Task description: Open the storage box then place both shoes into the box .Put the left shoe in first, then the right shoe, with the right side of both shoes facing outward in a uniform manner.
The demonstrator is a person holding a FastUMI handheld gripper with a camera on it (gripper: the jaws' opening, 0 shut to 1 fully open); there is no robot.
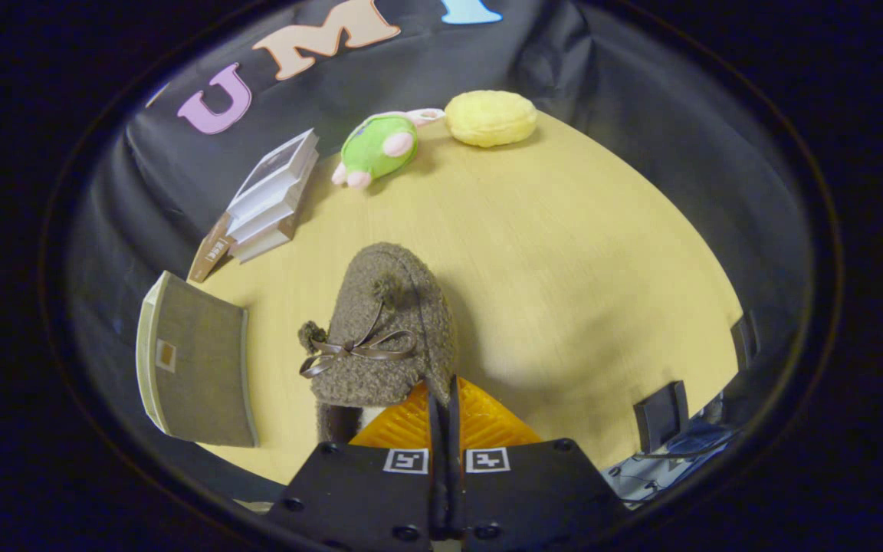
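At lower left of the frame a grey storage box with a pale rim is seen on the table, its lid side facing up and a small tag on it; whether it is open cannot be told. Above it, at upper left, a leaning stack of white boxes is seen with a brown carton propped at its lower end.

At centre frame a brown fuzzy shoe with a thin ribbon bow is held, toe pointing away toward the middle of the table. Its rear edge is gripped just ahead of the tool, at lower centre. The fingers are seen clenched almost together, with the shoe's collar pinched between them. Which shoe of the pair it is cannot be told.

At upper centre a green plush toy with pink feet is lying near the cloth wall, and just right of it a yellow sponge-like lump is resting on the table edge.

At lower right dark brackets and some cabling are seen off the table's rim.
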